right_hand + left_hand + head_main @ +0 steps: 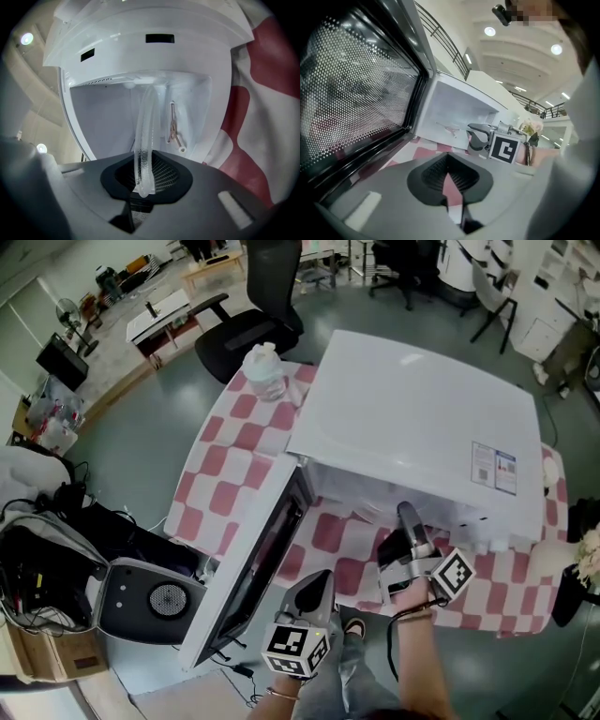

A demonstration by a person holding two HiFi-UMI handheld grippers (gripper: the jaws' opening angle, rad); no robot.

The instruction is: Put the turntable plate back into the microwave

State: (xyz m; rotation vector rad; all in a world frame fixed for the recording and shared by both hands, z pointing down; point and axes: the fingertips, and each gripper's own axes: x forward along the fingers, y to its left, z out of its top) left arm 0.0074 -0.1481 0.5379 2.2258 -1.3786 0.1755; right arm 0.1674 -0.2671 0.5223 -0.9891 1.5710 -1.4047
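The white microwave [412, 418] stands on a red-and-white checked cloth with its door [253, 568] swung open to the left. My right gripper [143, 180] is shut on the rim of the clear glass turntable plate [145, 136], which I see edge-on reaching into the white cavity [108, 117]. A three-armed roller ring [174, 129] lies on the cavity floor beside the plate. In the head view the right gripper [410, 521] points into the opening, where the plate is hidden. My left gripper [449, 176] is shut and empty, low beside the door [356, 93], and faces the right gripper [480, 138].
A crumpled clear bag [265, 371] sits at the table's far left corner, with a black office chair [253, 324] behind it. A black-and-white device [155, 601] and cables lie on the floor to the left. The open door juts out past the table's front edge.
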